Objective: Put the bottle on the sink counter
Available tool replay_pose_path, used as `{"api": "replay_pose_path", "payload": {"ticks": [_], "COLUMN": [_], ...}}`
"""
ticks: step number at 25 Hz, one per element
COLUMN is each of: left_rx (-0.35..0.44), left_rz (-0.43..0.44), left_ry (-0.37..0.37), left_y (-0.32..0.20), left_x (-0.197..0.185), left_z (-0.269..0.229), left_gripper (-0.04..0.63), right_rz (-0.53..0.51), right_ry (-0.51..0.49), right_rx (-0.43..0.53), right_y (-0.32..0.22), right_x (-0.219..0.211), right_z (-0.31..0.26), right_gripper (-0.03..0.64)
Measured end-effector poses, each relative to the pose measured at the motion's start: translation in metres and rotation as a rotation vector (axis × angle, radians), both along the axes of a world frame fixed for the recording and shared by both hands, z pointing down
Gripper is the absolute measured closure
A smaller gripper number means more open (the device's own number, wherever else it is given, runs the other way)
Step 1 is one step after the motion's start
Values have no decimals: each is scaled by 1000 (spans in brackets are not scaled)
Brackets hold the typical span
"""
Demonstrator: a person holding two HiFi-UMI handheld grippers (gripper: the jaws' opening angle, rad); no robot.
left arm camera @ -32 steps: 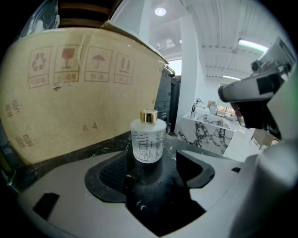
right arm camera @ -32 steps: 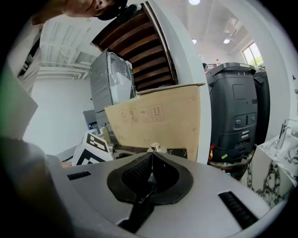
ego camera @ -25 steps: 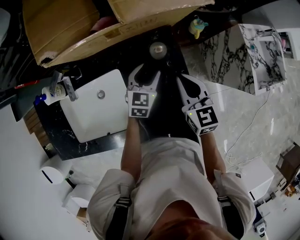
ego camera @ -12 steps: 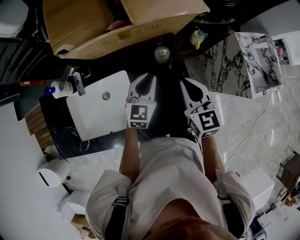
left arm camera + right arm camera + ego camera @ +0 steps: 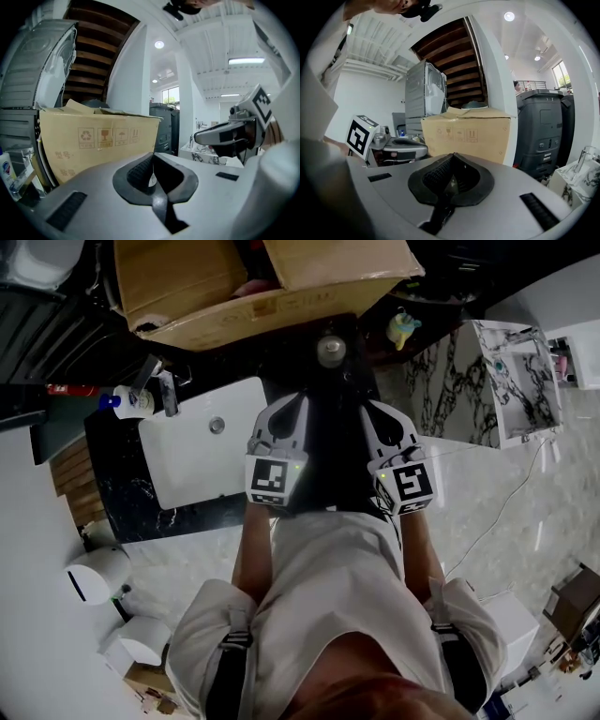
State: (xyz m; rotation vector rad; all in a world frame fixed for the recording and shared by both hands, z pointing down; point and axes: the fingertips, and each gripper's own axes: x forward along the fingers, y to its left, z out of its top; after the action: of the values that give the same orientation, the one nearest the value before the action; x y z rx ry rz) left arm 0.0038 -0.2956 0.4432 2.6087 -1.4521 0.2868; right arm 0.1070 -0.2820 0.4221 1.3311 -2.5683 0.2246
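Just changed: the left gripper (image 5: 153, 154) has just been closing its jaws, and they now meet tip to tip with nothing between them. In the head view it has also drawn back toward the person, away from the bottle (image 5: 328, 350).
Meaning for the task: to my eye the bottle has been let go and the putting-down is done or nearly so. All that looks left is to take the hands away.
State of the right gripper (image 5: 453, 154): its jaws are together too and hold nothing. It sits level with the left one and just beside it.
Where the bottle is: it stands alone on the black counter (image 5: 117, 479), beyond the tips of the 2 grippers. It is off the far right corner of the white sink (image 5: 183, 470) and just in front of the cardboard box (image 5: 234, 315). Neither gripper touches it.
How the bottle looks: from above only its round, pale grey top shows, with a darker body under it. It seems upright, though this steep view hides its sides and any label.
Also on the counter: 1 white bottle with a blue cap (image 5: 122, 401) stands by the tap (image 5: 161, 390), well apart from the task's bottle.
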Motion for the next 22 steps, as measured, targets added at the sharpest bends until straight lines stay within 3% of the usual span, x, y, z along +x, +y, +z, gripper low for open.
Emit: {"api": "replay_pose_path", "payload": {"ticks": [22], "left_rx": [-7], "left_rz": [36], "left_ry": [-32], "left_y": [10], "left_x": [6], "left_z": [4], "left_gripper": [592], "right_rz": [-45], "right_ry": [-8], "right_rx": [-14], "right_y": [7], "right_x": [-7], "right_z": [5], "right_gripper": [620]}}
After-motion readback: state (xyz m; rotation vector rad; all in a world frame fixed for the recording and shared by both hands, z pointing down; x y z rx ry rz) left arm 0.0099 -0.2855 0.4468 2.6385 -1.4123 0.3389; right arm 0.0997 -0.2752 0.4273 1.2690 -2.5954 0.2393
